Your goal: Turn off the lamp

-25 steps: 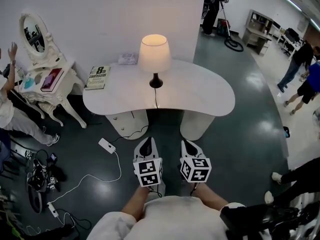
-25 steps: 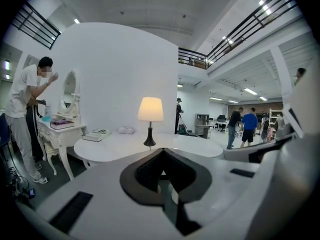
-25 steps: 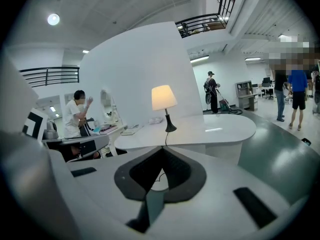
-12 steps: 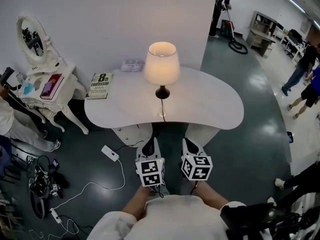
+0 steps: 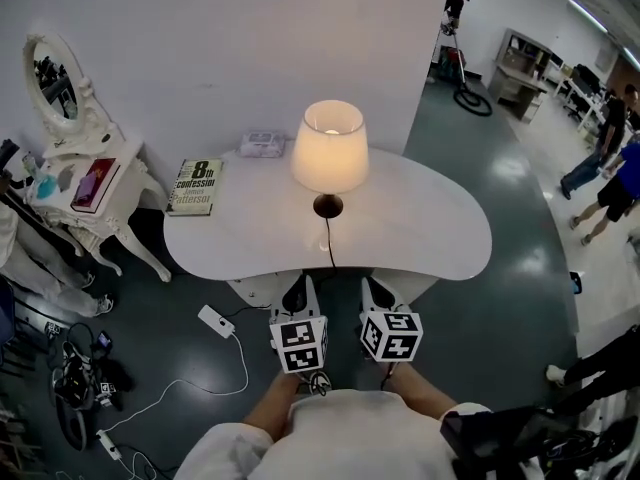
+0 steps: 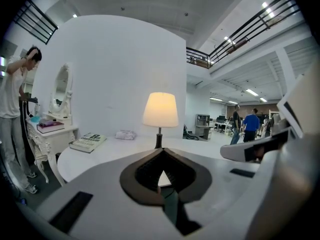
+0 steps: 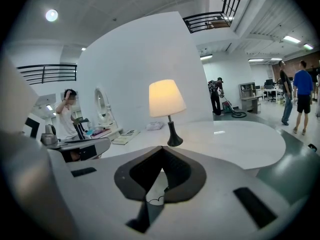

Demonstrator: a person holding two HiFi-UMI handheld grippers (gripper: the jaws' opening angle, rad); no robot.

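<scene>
Left tongs: the left gripper (image 5: 296,290) has its jaws brought together, tips meeting with nothing between them; it is held low in front of the person, short of the near edge of the table (image 5: 420,218), touching nothing
Right tongs: the right gripper (image 5: 379,290) is likewise closed and empty; it sits just beside the left one, level with it
Why held so: both point forward and slightly down toward the lamp (image 5: 329,148), side by side; this reads as carrying them in on approach rather than reaching; closed tips would suit pressing a switch better than grasping
Lamp position: upright on a small dark base near the middle of the table, straight ahead of the two grippers and well apart from them; its cream shade glows, so it is on
Cord: a thin dark cord (image 5: 329,243) runs from the lamp base to the near table edge and drops over it, between the lines of the two grippers
Switch: not made out; it may sit on the cord or at the base, too small to tell
Also on the table: a book (image 5: 195,185) lies flat at the left end; a small white packet (image 5: 262,143) lies behind the lamp by the wall; both are clear of the base
Task stage: judged barely begun; the switch must first be found and reached
</scene>
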